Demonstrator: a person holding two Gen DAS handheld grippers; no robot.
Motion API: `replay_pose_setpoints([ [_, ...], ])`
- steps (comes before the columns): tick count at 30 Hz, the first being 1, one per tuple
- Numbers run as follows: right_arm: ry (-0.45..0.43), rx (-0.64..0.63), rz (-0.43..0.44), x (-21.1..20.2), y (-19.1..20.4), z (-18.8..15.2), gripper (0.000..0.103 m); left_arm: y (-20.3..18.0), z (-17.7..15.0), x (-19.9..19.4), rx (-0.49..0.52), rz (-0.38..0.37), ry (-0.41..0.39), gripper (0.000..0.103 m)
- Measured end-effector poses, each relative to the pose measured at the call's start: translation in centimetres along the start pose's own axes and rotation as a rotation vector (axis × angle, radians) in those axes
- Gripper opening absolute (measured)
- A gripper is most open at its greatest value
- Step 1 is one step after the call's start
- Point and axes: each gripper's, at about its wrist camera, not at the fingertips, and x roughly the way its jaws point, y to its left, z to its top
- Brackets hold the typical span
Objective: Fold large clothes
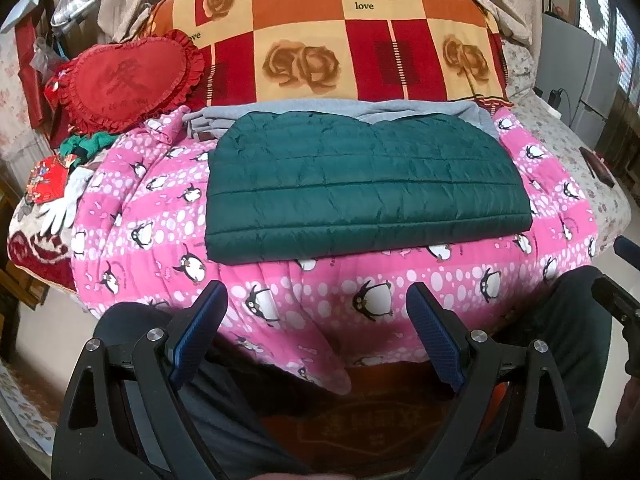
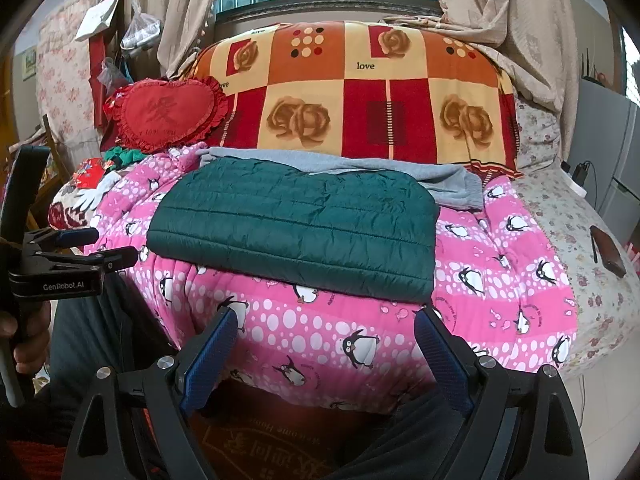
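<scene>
- A dark green quilted jacket (image 1: 366, 188) lay folded into a flat rectangle on a pink penguin-print quilt (image 1: 320, 300) that covered the near part of a bed; the jacket's front edge sat close to the quilt's near edge, where the quilt dropped over the side.
- A grey garment (image 2: 340, 170) lay just behind the jacket, partly tucked under its far edge; it stuck out past the jacket's right corner.
- Behind both stood a large bundle of bedding in red, orange and cream squares printed with roses (image 1: 348, 44); a red heart-shaped frilled cushion (image 1: 128, 80) leaned against its left end.
- The left gripper (image 1: 316, 304) hovered in front of the bed with its blue-padded fingers (image 1: 200, 332) spread wide; nothing was between them, and they touched no cloth.
- The right gripper (image 2: 326, 330) was held the same way, its fingers (image 2: 210, 356) wide apart and empty, short of the jacket's front edge.
- In the right wrist view the left gripper showed at the left edge, gripped by a hand (image 2: 24, 340).
- The person's dark-trousered legs (image 1: 576, 320) showed below the grippers, against the side of the bed.
</scene>
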Motion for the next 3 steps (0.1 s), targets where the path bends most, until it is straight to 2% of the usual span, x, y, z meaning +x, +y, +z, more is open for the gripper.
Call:
replay_pose_setpoints([
  [3, -0.001, -0.002, 0.001, 0.02, -0.01, 0.01, 0.088, -0.14, -0.12, 0.03, 0.003, -0.002, 0.0, 0.091],
])
